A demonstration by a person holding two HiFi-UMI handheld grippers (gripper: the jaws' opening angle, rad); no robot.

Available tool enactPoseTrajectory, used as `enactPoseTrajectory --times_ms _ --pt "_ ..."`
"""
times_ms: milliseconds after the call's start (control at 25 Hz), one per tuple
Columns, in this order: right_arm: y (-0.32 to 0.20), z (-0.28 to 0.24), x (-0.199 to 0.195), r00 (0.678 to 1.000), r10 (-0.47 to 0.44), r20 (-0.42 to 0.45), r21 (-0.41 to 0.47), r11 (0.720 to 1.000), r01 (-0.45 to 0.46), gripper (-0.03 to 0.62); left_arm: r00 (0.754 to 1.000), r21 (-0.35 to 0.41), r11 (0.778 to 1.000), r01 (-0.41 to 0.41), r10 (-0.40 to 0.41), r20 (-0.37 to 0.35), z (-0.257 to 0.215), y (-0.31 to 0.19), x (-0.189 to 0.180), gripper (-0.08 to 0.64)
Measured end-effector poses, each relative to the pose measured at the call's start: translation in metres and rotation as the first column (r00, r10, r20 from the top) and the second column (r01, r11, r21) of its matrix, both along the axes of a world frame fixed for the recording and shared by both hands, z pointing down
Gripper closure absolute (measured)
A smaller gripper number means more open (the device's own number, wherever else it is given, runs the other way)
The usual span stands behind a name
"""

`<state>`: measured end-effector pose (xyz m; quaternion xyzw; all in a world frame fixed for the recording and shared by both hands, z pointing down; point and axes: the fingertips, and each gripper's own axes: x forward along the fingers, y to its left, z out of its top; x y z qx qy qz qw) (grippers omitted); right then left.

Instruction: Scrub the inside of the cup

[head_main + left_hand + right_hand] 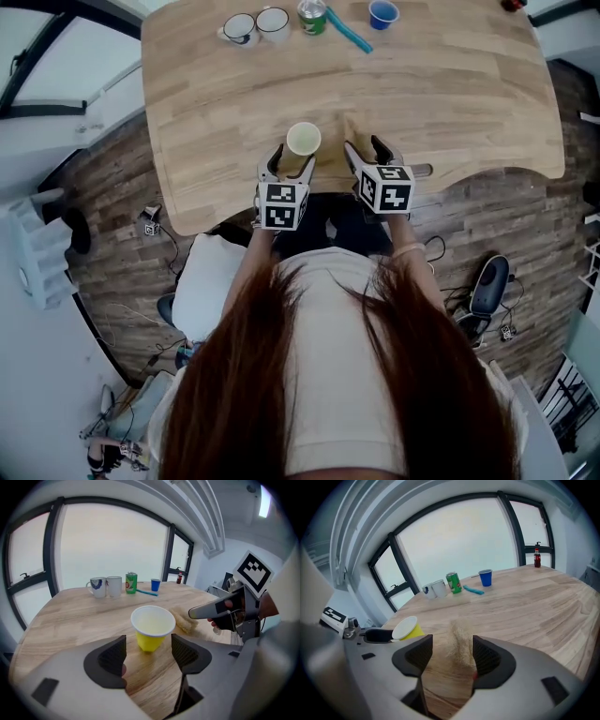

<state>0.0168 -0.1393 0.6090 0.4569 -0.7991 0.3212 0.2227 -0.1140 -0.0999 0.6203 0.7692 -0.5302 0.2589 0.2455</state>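
A yellow paper cup (303,139) with a white inside stands upright near the front edge of the wooden table (469,94). My left gripper (289,164) sits just behind the cup. In the left gripper view the cup (152,627) stands just ahead of the open left gripper (147,656), not touched by the pads. A tan scrubbing sponge (458,641) lies flat on the table to the right of the cup. My right gripper (452,656) is open around the sponge's near end, and in the head view the right gripper (368,153) hovers low over it.
Along the table's far edge stand two mugs (242,28), a green can (312,16), a blue cup (382,13) and a teal stick-like tool (349,30). A small red bottle (537,558) stands at the far right corner.
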Motion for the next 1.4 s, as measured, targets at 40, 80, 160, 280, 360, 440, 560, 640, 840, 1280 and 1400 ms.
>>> enactPoseTrajectory --times_ms 40,80,160,280,360,440,560,640,840,1280,1400 --pt "-0.001 0.003 0.0 1.0 0.004 -0.006 -0.004 1.0 -0.004 0.337 1.0 0.0 1.0 -0.005 0.005 0.005 0.002 -0.002 0.0 0.267" --pt "-0.001 0.005 -0.001 1.0 0.009 -0.013 -0.008 1.0 -0.009 0.334 1.0 0.0 1.0 -0.013 0.013 0.01 0.005 -0.004 0.001 0.265" --pt "-0.001 0.009 0.0 0.999 0.02 -0.026 -0.015 1.0 -0.02 0.331 0.999 -0.003 0.999 -0.034 0.034 0.026 0.01 -0.007 0.003 0.262" --pt "-0.003 0.014 0.0 0.998 0.032 -0.047 -0.023 0.999 -0.033 0.327 0.998 -0.002 0.998 -0.055 0.055 0.042 0.02 -0.012 0.005 0.259" --pt "-0.004 0.019 0.0 0.998 0.04 -0.058 -0.033 0.999 -0.042 0.325 0.997 0.0 0.998 -0.064 0.064 0.047 0.023 -0.016 0.007 0.259" --pt "-0.004 0.022 0.0 0.997 0.047 -0.064 -0.04 0.998 -0.05 0.324 0.996 0.003 0.997 -0.075 0.075 0.058 0.025 -0.019 0.009 0.259" --pt "-0.006 0.027 0.0 0.996 0.049 -0.076 -0.051 0.997 -0.053 0.322 0.993 0.001 0.996 -0.092 0.092 0.068 0.029 -0.022 0.012 0.259" --pt "-0.008 0.03 -0.001 0.995 0.047 -0.082 -0.058 0.997 -0.052 0.322 0.992 -0.003 0.995 -0.102 0.102 0.073 0.033 -0.024 0.013 0.259" --pt "-0.01 0.036 -0.002 0.995 0.049 -0.092 -0.074 0.996 -0.056 0.322 0.986 0.001 0.992 -0.125 0.124 0.108 0.037 -0.028 0.014 0.259" --pt "-0.01 0.048 -0.001 0.99 0.056 -0.128 -0.092 0.993 -0.068 0.324 0.975 0.06 0.987 -0.151 0.138 0.176 0.04 -0.031 0.014 0.259" --pt "-0.009 0.049 0.001 0.986 0.043 -0.158 -0.084 0.995 -0.057 0.325 0.973 0.06 0.986 -0.157 0.144 0.181 0.04 -0.031 0.014 0.262"
